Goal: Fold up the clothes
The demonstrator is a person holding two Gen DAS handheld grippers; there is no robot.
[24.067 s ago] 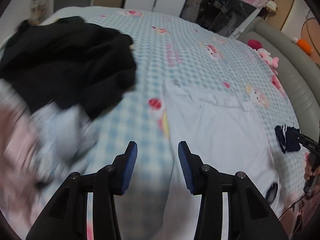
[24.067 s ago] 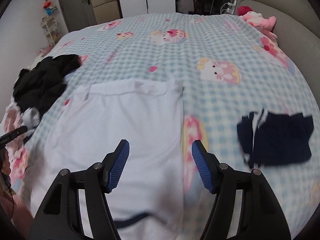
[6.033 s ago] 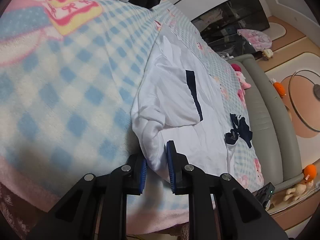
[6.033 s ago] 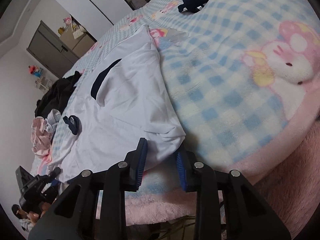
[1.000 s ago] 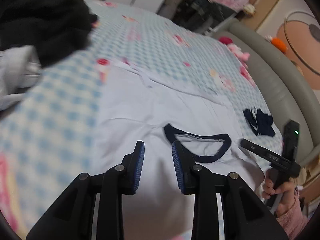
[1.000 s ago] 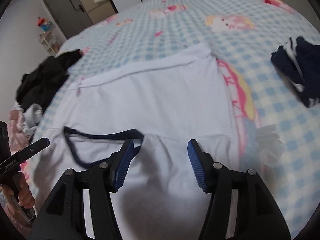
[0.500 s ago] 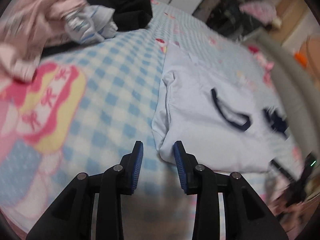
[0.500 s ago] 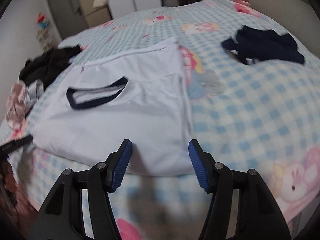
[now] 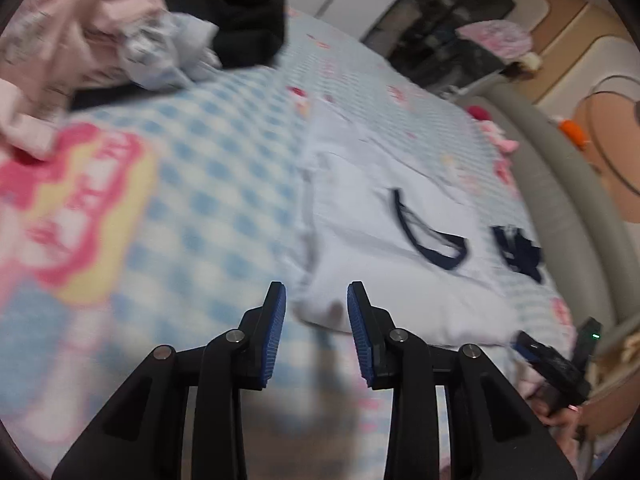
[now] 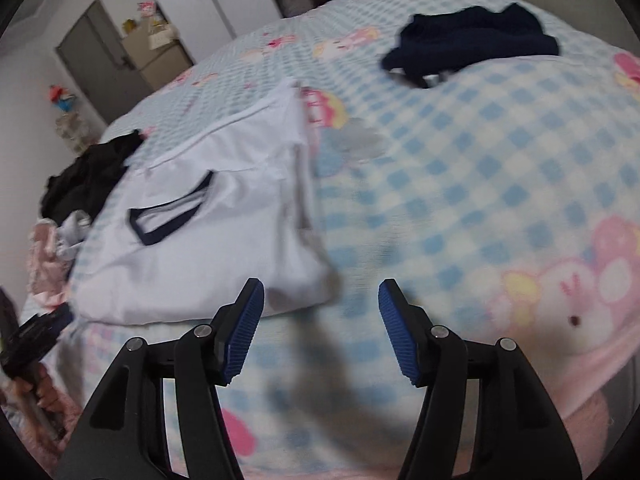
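Observation:
A white shirt (image 9: 400, 296) with a navy collar (image 9: 424, 236) lies folded on the blue checked blanket (image 9: 208, 208). My left gripper (image 9: 316, 312) hovers at the shirt's near left corner. Its jaws are opening; the corner shows between the tips and the pads do not press on it. In the right wrist view the same shirt (image 10: 224, 248) lies left of centre. My right gripper (image 10: 320, 312) stands open just off its near right corner, with only blanket (image 10: 460, 200) between the fingers.
A black garment (image 9: 232, 20) and pink clothes (image 9: 60, 40) are piled at the far left. A navy garment (image 10: 472, 40) lies to the right of the shirt. A grey padded bed frame (image 9: 560, 184) runs along the far side. The bed's front edge is close below both grippers.
Both grippers have drawn back from above the shirt to its near corners by the bed's front edge. The left jaws have widened. The shirt lies where it was.

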